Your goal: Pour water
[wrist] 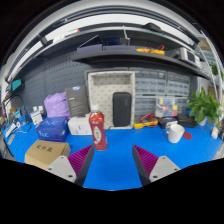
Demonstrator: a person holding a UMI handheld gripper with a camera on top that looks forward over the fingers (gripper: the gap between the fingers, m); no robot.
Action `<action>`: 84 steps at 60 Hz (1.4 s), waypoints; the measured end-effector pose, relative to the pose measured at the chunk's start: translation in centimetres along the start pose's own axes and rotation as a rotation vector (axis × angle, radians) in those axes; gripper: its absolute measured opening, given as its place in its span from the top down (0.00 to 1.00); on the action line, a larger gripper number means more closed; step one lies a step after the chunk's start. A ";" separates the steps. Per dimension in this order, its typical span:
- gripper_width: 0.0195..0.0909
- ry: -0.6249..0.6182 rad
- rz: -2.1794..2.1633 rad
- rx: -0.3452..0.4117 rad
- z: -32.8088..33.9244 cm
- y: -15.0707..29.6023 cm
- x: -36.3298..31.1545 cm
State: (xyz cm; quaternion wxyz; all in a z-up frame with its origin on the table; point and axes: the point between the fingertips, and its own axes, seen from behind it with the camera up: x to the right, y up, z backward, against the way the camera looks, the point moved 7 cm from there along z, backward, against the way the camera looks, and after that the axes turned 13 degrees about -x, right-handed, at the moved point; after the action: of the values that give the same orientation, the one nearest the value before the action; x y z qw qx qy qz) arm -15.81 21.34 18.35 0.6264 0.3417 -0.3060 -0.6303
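Observation:
A red bottle (97,129) with a white cap and a white label stands upright on the blue table (120,150), just ahead of my left finger. A white cup (176,132) lies or stands farther right on the table, beyond my right finger. My gripper (112,160) is open, its purple pads (81,160) wide apart over bare blue table, with nothing between them.
A cardboard box (46,152) sits to the left of my fingers. Behind it are a blue box (53,129), a purple bag (56,105) and a white box (80,125). A green plant (207,106) stands at the right. Yellow and red tools (148,121) lie near the back wall.

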 end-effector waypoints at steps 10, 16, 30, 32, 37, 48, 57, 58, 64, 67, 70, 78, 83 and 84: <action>0.16 0.031 0.004 -0.009 -6.2 1.2 -4.0; 0.16 0.028 -0.004 0.001 -9.9 2.4 -4.7; 0.18 0.006 -0.002 0.012 -17.5 4.5 -5.4; 0.18 0.007 0.002 0.015 -18.4 4.7 -5.5; 0.26 0.024 0.033 0.041 -20.3 5.0 -6.2; 0.80 -0.010 0.055 0.110 -22.2 4.6 -6.3; 0.90 0.005 0.061 0.142 -22.2 4.5 -6.3; 0.90 0.010 0.063 0.146 -22.2 4.5 -6.2; 0.90 0.046 0.046 0.135 -22.1 4.6 -5.9; 0.90 0.073 0.012 0.130 -21.7 4.8 -5.4; 0.89 0.116 -0.021 0.144 -21.0 5.3 -4.6; 0.90 0.224 -0.228 0.141 -18.7 7.7 -0.1; 0.90 0.316 -0.418 0.124 -17.6 9.3 3.4; 0.90 0.338 -0.451 0.121 -17.3 9.5 4.1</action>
State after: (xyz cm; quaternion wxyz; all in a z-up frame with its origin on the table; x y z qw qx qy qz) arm 3.91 17.71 15.90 0.4909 0.5380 -0.1507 -0.6685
